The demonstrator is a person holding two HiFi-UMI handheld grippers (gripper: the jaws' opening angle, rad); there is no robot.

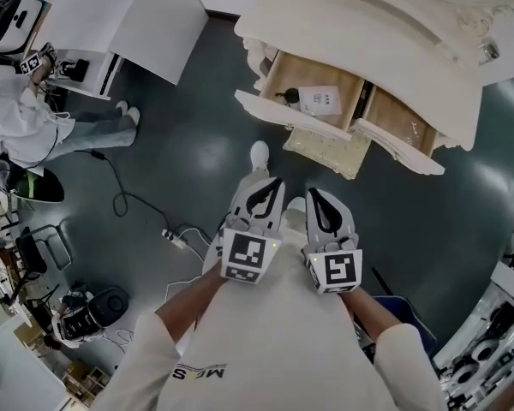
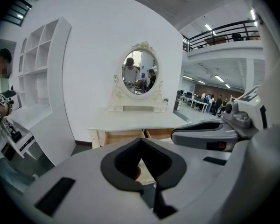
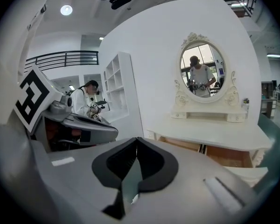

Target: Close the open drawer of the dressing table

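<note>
The person holds two grippers side by side, low in front of the body. The left hand-held gripper is shut tight. Its two jaws touch and nothing is between them. The right hand-held gripper is shut too, and it holds nothing. Each one has a cube with black and white squares on it. Both point toward the white desk, but they are well apart from it and touch nothing.

The desk stands against a white wall. It has an oval mirror on top. Under the desk top, two wooden drawers are pulled out, side by side. In the head view, the wide drawer is on the left. A white paper lies flat inside it, with a small black thing just beside the paper. The narrow drawer is on the right. Its inside is too small to make out.

A pale cushion seat sits on the floor just below the drawers. The person's white shoe is near the seat, on the dark floor.

Far off to the left, another person in a white top stands by a white shelf. A black cable lies on the floor.
</note>
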